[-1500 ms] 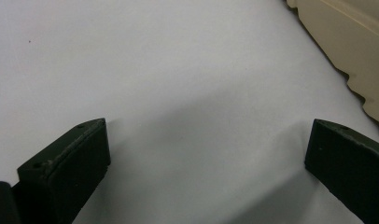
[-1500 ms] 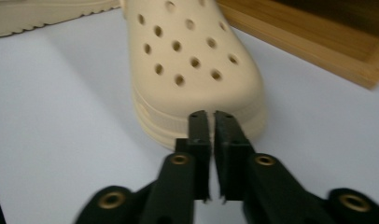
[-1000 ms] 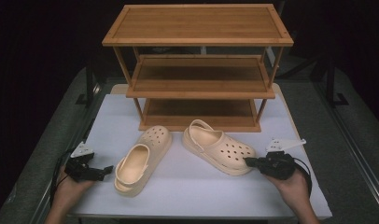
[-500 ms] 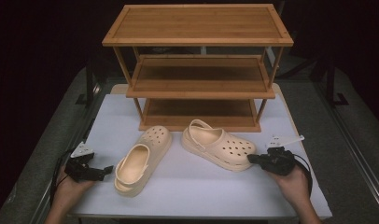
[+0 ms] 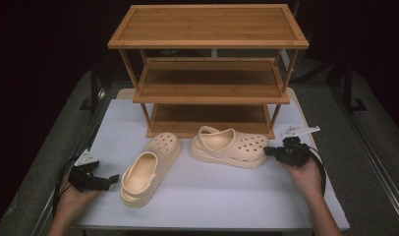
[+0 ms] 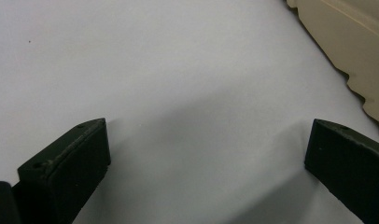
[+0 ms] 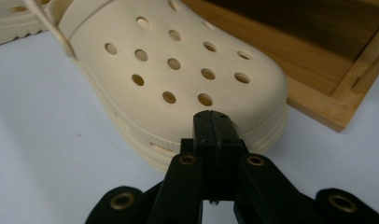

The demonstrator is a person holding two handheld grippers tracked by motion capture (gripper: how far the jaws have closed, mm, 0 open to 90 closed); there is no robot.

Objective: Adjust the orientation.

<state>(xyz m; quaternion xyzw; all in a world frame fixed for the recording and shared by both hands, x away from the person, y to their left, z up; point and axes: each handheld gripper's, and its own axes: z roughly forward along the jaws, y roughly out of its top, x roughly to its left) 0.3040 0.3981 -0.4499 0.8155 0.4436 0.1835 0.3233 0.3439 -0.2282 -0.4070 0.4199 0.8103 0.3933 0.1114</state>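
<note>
Two cream clogs lie on the white table (image 5: 217, 196) in front of a three-tier wooden shoe rack (image 5: 207, 73). The left clog (image 5: 148, 169) points away at an angle; its sole edge (image 6: 351, 37) shows in the left gripper view. My left gripper (image 5: 111, 178) (image 6: 206, 149) rests open on the table just left of that clog's heel, with nothing between its jaws. The right clog (image 5: 229, 146) (image 7: 178, 70) lies crosswise, toe to the right. My right gripper (image 5: 266, 151) (image 7: 214, 122) is shut and empty, its tip against that toe.
The rack's bottom shelf (image 7: 318, 65) sits right behind the right clog's toe. Its three shelves are bare. Dark floor surrounds the table. Bare table lies between the clogs and the front edge.
My right gripper has moved away from me toward the rack, and the right clog's toe has swung with it, closer to the bottom shelf. The left gripper has stayed put.
</note>
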